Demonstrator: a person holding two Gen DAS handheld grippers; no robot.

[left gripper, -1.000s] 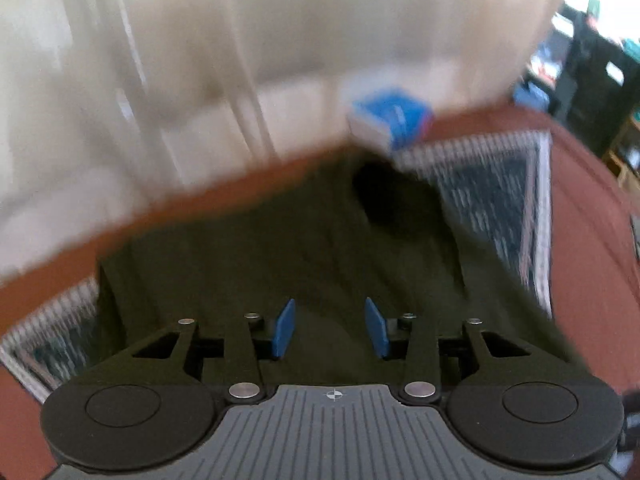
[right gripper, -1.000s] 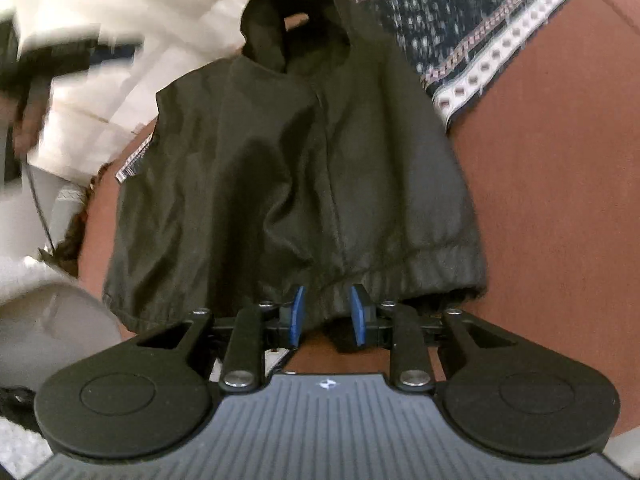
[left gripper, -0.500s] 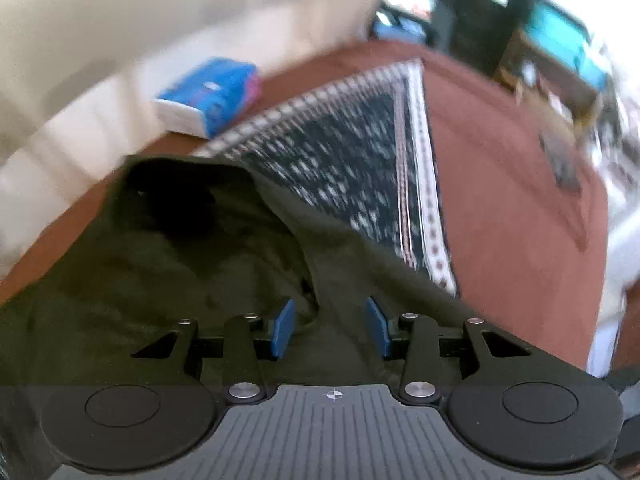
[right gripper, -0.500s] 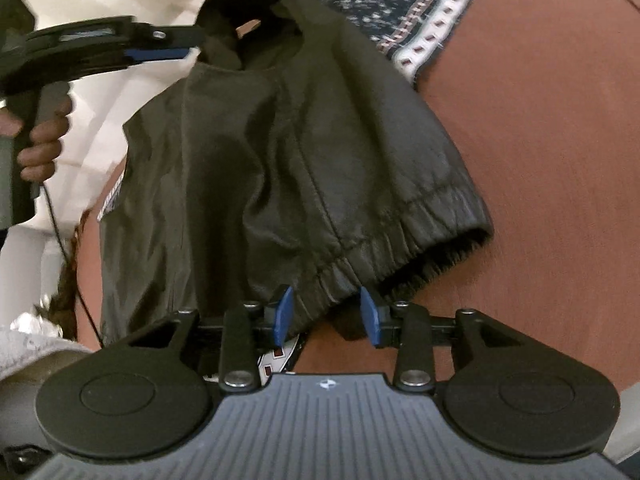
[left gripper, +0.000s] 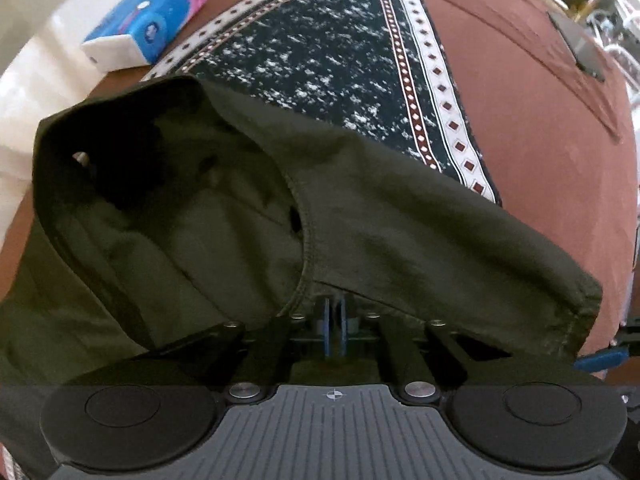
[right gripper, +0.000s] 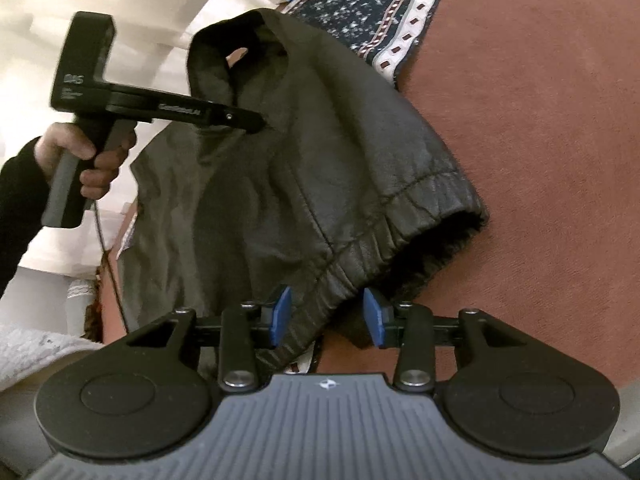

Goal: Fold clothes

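A dark olive garment point(left gripper: 360, 220) lies spread on a brown surface point(left gripper: 540, 120), neck opening at the far end. In the left wrist view, my left gripper point(left gripper: 334, 328) points steeply down. Its blue pads are together under the stitched neck edge, and fabric drapes over the fingertips. The right wrist view shows that left gripper point(right gripper: 258, 122), held by a hand point(right gripper: 80, 156), pinching the garment point(right gripper: 320, 160) below the collar. My right gripper point(right gripper: 326, 320) stands open at the near elastic hem point(right gripper: 384, 232). The hem lies between its pads, against the left one.
A dark blue patterned cloth with a white border point(left gripper: 340, 40) lies under the garment's far side. A blue and white tissue pack point(left gripper: 148, 24) sits beyond it. A flat dark object point(left gripper: 576, 48) rests at the far right. White fluffy fabric point(right gripper: 32, 344) lies at the lower left.
My left gripper came down onto the garment beside the neck opening, and its jaws went from open to shut. The right gripper's jaws spread wider around the hem and it rolled slightly.
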